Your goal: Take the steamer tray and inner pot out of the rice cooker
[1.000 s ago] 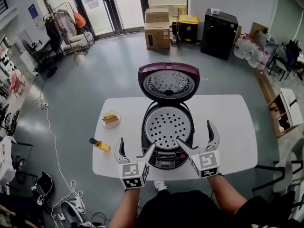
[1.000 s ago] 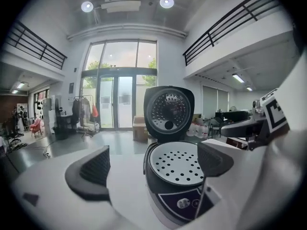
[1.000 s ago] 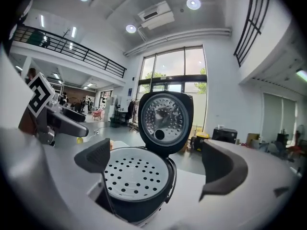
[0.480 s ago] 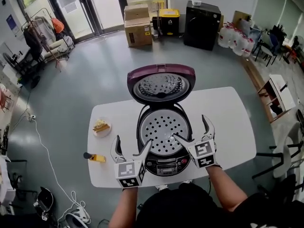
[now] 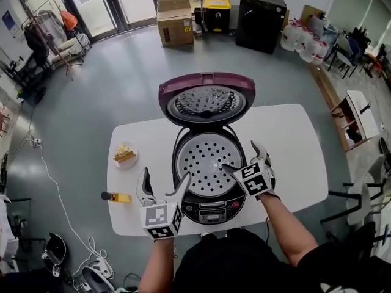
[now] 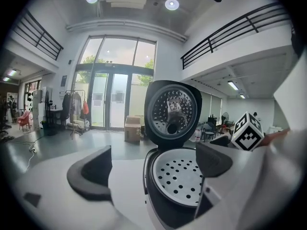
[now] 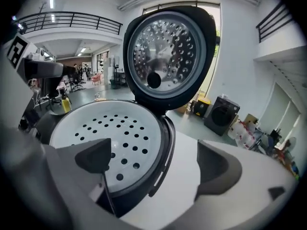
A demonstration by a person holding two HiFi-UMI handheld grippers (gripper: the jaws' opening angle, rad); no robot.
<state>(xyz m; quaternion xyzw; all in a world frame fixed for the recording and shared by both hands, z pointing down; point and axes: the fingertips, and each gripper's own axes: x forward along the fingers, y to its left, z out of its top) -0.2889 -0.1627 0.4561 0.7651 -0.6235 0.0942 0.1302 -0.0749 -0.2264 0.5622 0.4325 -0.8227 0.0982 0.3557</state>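
Note:
The rice cooker (image 5: pixel 208 207) stands at the table's near middle with its purple lid (image 5: pixel 206 99) raised. A white perforated steamer tray (image 5: pixel 206 165) fills its mouth and hides the inner pot. My right gripper (image 5: pixel 242 159) is open and straddles the cooker's right rim, one jaw over the steamer tray (image 7: pixel 105 128), the other outside above the table. My left gripper (image 5: pixel 164 185) is open at the cooker's front left, its right jaw by the rim, nothing between the jaws. In the left gripper view the steamer tray (image 6: pixel 180 181) lies just ahead of the left gripper (image 6: pixel 152 169). The right gripper (image 7: pixel 156 162) holds nothing.
The cooker sits on a white table (image 5: pixel 287 145). At the table's left are a small plate of food (image 5: pixel 124 155) and a yellow bottle (image 5: pixel 116 197) lying on its side. Cardboard boxes (image 5: pixel 175 10) and a black cabinet (image 5: pixel 261 12) stand far off on the floor.
My right gripper has moved in and forward, from the cooker's front right to astride its right rim. The left gripper has crept slightly nearer the cooker. Both stay open.

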